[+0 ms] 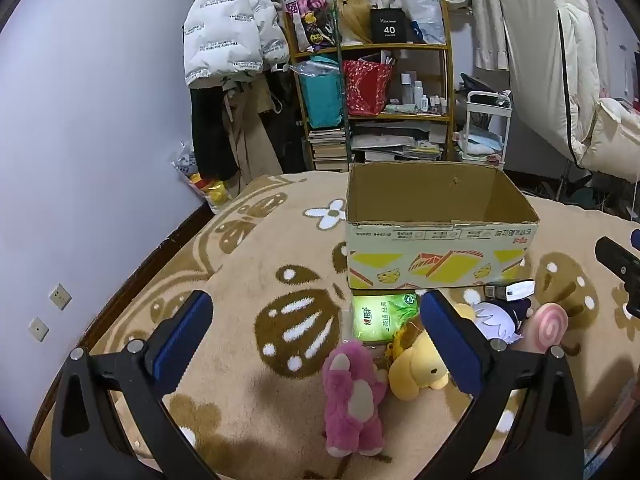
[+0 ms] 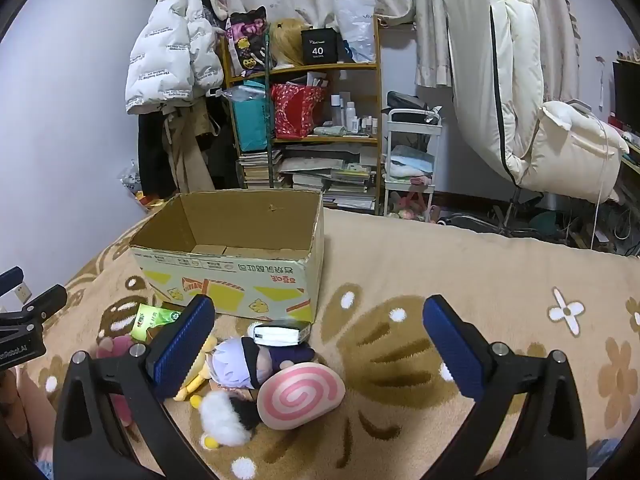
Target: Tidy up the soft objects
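- Pre-grasp step, nothing packed: cardboard box on the blanket-covered bed looks empty.
- Left tool spread wide, holding nothing, above the pink plush bear; yellow plush beside it.
- Right tool also spread, empty, over the swirl plush and white-haired doll.
- Next, I'd guess: lower left tool, pinch bear, drop in box.
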`<state>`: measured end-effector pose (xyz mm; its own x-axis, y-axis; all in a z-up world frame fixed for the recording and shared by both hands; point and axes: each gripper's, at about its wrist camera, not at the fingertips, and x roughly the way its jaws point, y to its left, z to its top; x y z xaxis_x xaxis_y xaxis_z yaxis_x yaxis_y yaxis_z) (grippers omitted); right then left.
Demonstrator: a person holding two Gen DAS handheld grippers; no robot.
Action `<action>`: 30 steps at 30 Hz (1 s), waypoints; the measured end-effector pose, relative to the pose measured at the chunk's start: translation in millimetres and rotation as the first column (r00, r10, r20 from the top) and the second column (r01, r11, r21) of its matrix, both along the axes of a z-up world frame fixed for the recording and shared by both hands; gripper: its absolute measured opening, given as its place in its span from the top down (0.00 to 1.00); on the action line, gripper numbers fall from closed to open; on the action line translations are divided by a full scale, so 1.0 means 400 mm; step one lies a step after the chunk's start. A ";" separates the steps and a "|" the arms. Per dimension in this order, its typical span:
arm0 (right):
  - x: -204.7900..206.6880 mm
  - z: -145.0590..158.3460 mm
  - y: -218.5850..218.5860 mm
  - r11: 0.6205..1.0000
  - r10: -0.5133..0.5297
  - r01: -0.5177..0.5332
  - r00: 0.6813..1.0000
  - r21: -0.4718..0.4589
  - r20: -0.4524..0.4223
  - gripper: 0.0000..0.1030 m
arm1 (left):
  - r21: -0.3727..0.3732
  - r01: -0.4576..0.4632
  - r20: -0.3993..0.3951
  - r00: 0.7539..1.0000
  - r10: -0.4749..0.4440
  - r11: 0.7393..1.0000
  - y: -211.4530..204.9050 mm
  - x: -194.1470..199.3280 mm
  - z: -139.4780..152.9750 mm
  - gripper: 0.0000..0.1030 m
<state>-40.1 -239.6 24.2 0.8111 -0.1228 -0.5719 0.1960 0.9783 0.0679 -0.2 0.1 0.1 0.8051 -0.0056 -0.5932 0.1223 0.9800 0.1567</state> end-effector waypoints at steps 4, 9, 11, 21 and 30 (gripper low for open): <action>0.000 0.000 0.000 1.000 0.001 -0.001 1.000 0.001 0.000 0.00 | 0.002 0.016 0.006 1.000 -0.016 1.000 -0.008 -0.008 0.002 0.01; -0.002 0.002 0.000 1.000 -0.001 0.001 1.000 -0.005 0.002 0.00 | 0.010 0.022 0.006 1.000 -0.022 1.000 -0.014 -0.011 -0.002 0.01; -0.002 0.000 -0.003 1.000 -0.002 0.002 1.000 0.003 0.003 0.00 | 0.012 0.022 0.006 1.000 -0.022 1.000 -0.018 -0.010 -0.003 0.01; -0.001 0.005 0.000 1.000 -0.002 0.002 1.000 0.001 0.007 0.00 | 0.002 0.015 0.002 1.000 -0.015 1.000 -0.009 -0.005 0.003 0.01; -0.006 0.010 0.002 1.000 0.001 -0.001 1.000 -0.002 0.003 0.00 | -0.002 0.015 0.001 1.000 -0.015 1.000 -0.009 -0.003 0.004 0.01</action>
